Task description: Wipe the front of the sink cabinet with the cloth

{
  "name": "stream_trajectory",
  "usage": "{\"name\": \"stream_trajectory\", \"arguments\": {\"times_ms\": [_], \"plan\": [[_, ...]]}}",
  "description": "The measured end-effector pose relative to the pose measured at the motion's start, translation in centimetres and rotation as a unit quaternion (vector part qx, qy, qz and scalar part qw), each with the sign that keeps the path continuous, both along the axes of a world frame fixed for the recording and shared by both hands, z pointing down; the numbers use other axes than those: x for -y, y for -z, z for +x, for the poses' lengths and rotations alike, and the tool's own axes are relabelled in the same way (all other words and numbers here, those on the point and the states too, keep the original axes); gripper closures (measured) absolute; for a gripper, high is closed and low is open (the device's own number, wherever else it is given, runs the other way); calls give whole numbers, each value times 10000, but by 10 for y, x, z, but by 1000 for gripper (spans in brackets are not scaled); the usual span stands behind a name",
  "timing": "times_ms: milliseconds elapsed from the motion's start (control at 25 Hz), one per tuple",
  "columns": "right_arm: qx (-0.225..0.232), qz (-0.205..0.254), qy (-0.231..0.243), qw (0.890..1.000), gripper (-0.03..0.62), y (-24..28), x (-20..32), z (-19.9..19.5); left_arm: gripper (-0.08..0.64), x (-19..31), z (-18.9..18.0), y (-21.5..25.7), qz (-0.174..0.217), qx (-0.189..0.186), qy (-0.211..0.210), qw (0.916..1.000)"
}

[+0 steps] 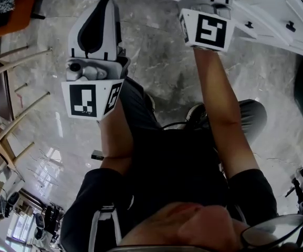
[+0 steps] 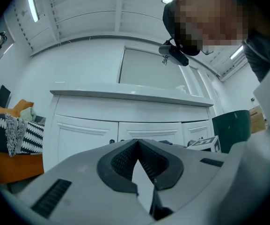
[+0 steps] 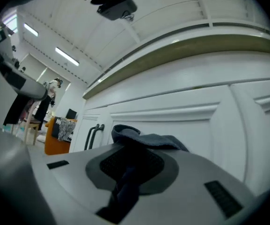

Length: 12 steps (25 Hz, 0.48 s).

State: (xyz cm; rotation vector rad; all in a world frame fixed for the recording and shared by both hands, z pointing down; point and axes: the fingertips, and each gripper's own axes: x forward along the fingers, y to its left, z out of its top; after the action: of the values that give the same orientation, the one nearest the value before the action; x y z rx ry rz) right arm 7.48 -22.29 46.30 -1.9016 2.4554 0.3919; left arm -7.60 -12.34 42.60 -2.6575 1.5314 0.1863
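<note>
A: Nearest first: what does the right claw (image 3: 125, 162) have?

B: Its jaws are clamped on a crumpled dark blue-grey cloth (image 3: 149, 140). The cloth bunches out past the tips, just beside the white panelled sink cabinet front (image 3: 181, 121). Whether the fabric touches the panel cannot be told.

A: And the left claw (image 2: 137, 146)?

B: Its jaws meet tip to tip with nothing between them. It hangs well apart from the cabinet and looks idle.

A: So how should the person do the wiping well?

B: Probably by pressing the loose bunch flat to the panel, so that fabric and not the hard jaw tips meets the paint. The clamp should be firm, or the cloth may slip out under drag. The raised moulding of the panel likely needs strokes run along its grooves.

A: Further along?

B: A pair of dark bar handles (image 3: 93, 134) stands on the doors beyond. The cloth could snag there, so working around each bar seems wise. Above, the pale stone worktop (image 3: 195, 46) overhangs, so the top edge calls for care. The orange seat with a patterned cushion (image 3: 60, 129) is well apart.
</note>
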Motion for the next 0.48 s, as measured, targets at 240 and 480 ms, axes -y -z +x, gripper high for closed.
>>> {"name": "stream_trajectory", "arguments": {"times_ms": [240,480], "plan": [[-453,-702,674,9942,543,-66,19,-63,555,-11,2,-2,-22,15,26,10000],[-10,-1772,-1,9842,545,-161,-2,13,555,-15,1,-4,-43,98,33,9999]]}}
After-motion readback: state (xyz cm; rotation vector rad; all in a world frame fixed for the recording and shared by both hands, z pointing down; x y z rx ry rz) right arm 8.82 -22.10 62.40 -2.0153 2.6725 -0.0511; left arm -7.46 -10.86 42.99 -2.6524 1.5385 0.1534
